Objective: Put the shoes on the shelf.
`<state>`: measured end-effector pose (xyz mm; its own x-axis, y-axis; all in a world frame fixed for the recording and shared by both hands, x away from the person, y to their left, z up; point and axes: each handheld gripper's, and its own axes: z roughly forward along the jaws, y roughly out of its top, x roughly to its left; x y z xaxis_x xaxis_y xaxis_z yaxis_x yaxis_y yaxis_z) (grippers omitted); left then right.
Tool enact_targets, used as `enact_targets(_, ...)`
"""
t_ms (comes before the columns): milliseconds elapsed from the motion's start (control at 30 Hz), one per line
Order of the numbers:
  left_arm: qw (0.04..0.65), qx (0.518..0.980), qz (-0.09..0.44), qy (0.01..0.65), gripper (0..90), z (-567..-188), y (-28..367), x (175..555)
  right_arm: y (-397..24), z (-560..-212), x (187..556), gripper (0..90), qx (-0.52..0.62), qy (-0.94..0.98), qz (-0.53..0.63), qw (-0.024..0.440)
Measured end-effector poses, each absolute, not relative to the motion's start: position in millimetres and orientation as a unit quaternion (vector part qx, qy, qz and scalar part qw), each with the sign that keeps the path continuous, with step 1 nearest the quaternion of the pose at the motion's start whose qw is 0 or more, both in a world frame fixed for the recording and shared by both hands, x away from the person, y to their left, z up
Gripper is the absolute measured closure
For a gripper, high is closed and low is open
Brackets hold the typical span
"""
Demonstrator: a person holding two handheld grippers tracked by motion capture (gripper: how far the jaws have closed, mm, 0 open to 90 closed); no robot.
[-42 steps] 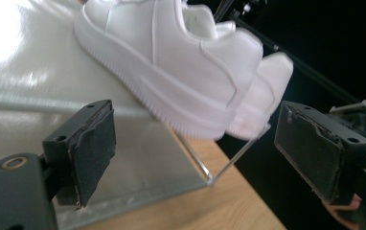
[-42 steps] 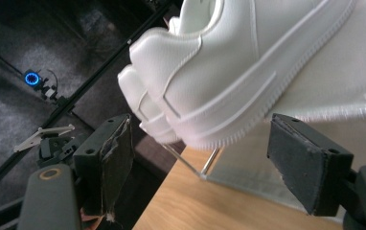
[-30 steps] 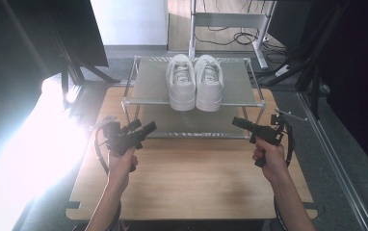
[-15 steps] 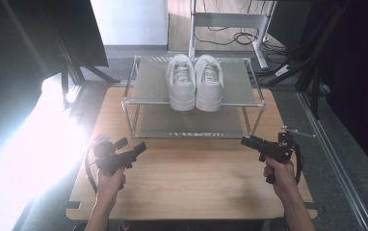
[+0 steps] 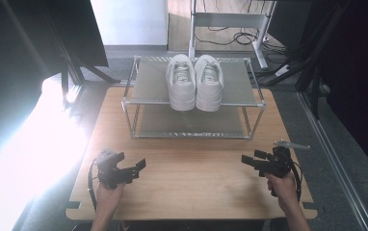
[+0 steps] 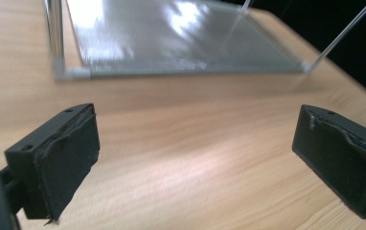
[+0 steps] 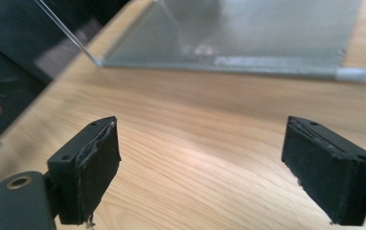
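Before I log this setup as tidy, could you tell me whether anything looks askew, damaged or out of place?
Nothing stands out. The pair of white sneakers sits side by side, upright, on the top shelf of the metal shoe rack, which stands square on the wooden table. The left gripper and right gripper are open, holding nothing.

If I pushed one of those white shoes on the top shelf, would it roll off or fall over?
Probably neither. The left white shoe sits flat on its wide sole, so it would likely slide, not roll or tip. The top shelf looks smooth and metallic, so it might slide easily. It stands right against the right white shoe, so a sideways push would likely shove both.
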<state>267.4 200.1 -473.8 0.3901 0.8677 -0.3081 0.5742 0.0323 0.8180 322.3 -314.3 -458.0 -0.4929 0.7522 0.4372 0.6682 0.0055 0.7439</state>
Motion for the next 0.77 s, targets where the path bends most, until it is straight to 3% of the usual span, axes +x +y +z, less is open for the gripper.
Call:
enact_targets(333,0.414,0.727,0.161,0.524,0.7,-502.5,186.3,262.7,-301.9,-487.9,312.9,6.3,0.477,0.775,0.400,0.106)
enact_targets(767,0.318,0.790,0.181,0.492,0.0,-516.9,163.1,263.5,-283.5,-512.5,309.4,1.8,0.440,0.826,0.326,0.134)
